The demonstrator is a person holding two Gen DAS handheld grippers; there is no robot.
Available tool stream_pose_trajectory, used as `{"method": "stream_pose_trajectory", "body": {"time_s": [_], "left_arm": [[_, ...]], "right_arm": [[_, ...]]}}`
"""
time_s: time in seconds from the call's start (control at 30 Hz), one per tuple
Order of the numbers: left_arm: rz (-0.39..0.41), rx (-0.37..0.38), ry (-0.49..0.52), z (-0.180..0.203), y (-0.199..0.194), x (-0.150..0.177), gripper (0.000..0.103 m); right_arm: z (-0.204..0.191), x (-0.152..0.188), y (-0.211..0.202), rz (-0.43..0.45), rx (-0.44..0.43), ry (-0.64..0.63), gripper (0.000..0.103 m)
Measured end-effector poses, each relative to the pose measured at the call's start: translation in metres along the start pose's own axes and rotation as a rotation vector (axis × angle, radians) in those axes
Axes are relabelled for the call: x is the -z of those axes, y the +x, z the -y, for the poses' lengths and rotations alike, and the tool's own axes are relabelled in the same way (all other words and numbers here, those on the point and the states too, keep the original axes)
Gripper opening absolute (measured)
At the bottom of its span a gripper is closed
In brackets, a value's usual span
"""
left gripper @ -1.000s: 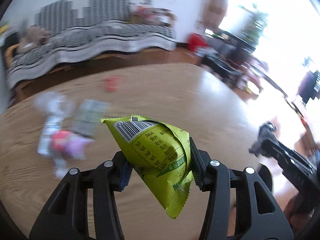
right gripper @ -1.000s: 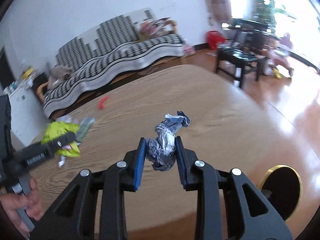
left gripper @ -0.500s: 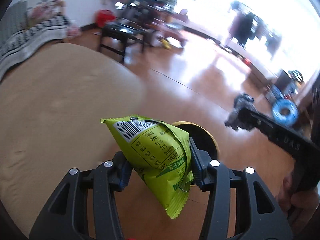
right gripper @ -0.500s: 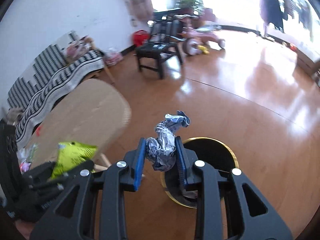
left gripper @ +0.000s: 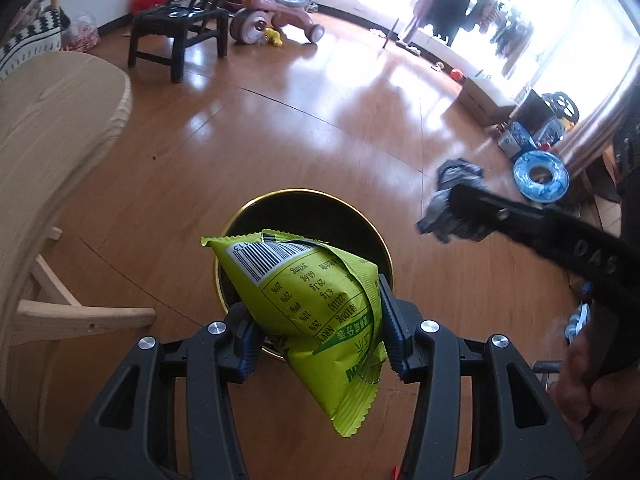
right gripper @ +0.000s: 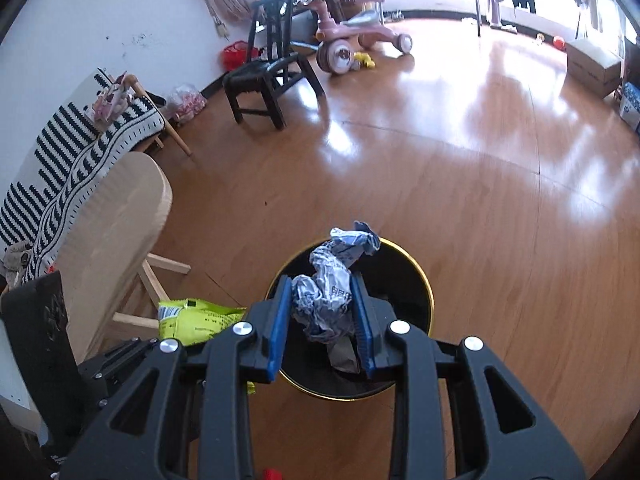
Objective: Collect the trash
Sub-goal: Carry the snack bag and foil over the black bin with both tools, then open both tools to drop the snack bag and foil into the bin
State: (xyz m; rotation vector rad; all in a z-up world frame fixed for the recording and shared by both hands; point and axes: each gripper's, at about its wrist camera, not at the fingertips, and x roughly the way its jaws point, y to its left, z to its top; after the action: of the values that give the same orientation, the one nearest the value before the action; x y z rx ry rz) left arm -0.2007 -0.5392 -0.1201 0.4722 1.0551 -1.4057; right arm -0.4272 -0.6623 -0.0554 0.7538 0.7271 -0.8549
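Left claw (left gripper: 316, 326): clamped on a green snack packet (left gripper: 308, 304), barcode panel uppermost, serrated lower corner hanging free below the pads. The packet is held over the near rim of the bin (left gripper: 320, 210).

Right claw (right gripper: 320, 320): clamped on a crumpled silver-blue wrapper (right gripper: 330, 280), twisted top end sticking up past the blue pads (right gripper: 278, 320). The wrapper is held above the bin's open mouth.

Bin: round, black inside, gold rim, standing on the wooden floor (right gripper: 480, 200) just off the rounded end of the desk (left gripper: 52, 120). Some crumpled waste lies in it (contents otherwise hard to make out).

Desk: pale wood, oval end, light wooden legs and crossbars visible beneath its edge.

Other items: dark wooden chair (right gripper: 266, 76) on the floor beyond the desk's far end; pink tricycle (right gripper: 360, 36) beside the chair; black-and-white striped sofa cover (right gripper: 72, 160) behind the desk's far edge; blue-and-white ring (left gripper: 540, 176) on the floor at the right of the left wrist view.
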Motion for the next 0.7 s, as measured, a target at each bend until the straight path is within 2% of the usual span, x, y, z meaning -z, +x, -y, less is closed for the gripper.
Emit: {"method": "stream_pose_trajectory", "body": {"time_s": [0.37,0.6,0.67,0.7], "left_arm": [[-0.026,0.002,0.019,0.003,0.013,-0.001,0.049],[-0.015,0.0,0.024,0.004,0.013,-0.002,0.05],[-0.014,0.0,0.026,0.005,0.013,-0.001,0.05],[-0.017,-0.004,0.028,0.004,0.015,0.0,0.05]], "right_arm": [[0.002,-0.006,0.013,-0.017,-0.002,0.018,0.031],[0.0,-0.008,0.012,-0.018,-0.006,0.019,0.032],[0.001,-0.008,0.013,-0.021,-0.007,0.026,0.035],[0.002,-0.009,0.015,-0.031,-0.008,0.034,0.049]]}}
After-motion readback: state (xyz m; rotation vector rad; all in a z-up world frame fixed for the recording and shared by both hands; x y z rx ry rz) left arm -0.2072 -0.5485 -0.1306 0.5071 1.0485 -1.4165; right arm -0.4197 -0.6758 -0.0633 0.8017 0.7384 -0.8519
